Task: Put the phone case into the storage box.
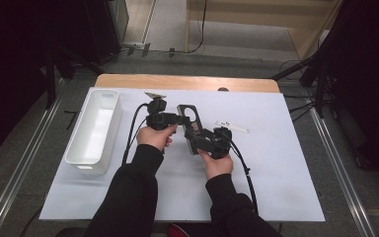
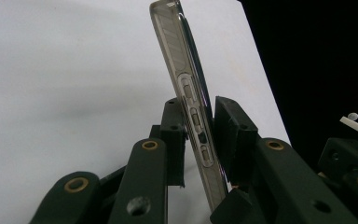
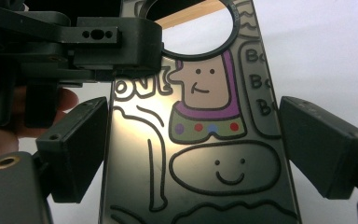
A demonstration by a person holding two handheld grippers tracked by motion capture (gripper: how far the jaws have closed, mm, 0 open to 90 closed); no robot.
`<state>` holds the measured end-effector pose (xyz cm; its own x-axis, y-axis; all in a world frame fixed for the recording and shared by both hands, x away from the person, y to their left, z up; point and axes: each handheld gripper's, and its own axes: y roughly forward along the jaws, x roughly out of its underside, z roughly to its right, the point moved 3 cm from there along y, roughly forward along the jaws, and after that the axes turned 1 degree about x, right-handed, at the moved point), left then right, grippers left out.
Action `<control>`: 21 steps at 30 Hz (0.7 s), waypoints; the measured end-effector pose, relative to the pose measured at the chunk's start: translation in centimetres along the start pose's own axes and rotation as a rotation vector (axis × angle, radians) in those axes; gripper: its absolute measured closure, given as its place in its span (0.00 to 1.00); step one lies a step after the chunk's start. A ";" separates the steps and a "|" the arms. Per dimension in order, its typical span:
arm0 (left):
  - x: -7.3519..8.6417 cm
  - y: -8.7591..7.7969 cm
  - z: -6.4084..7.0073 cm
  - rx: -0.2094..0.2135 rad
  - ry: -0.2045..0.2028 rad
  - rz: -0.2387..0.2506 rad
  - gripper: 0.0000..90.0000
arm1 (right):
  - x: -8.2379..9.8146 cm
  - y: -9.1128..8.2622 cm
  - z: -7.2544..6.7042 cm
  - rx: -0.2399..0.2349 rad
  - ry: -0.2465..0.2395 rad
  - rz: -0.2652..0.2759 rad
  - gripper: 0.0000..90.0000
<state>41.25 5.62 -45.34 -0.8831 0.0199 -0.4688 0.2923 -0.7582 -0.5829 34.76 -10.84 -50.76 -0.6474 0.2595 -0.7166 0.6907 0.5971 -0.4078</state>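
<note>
Black fingers of the left gripper are pinched on the thin edge of the phone case, while the right gripper clamps its fingers across the case's width, holding it in the air above the surface. Pulling apart could twist the soft case (it may spring loose). Left of the fingers sits a white bin; a small white strip lies right of them. Nothing blocks either hand.
</note>
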 end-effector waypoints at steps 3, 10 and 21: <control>0.0 0.0 0.0 0.013 -0.011 0.002 0.83 | 0.0 0.0 0.0 0.000 -0.004 0.000 0.12; -0.1 0.0 -0.2 0.033 -0.036 0.007 0.85 | 0.0 0.1 0.0 0.004 -0.008 0.001 0.12; -0.2 -0.3 -0.2 0.051 -0.046 0.027 0.87 | 0.0 0.4 -0.2 -0.010 -0.004 0.017 0.12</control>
<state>41.42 5.94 -45.16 -0.8914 -0.0300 -0.4522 0.2981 -0.7903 -0.5353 34.96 -10.46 -50.80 -0.6340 0.2669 -0.7258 0.6985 0.6005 -0.3893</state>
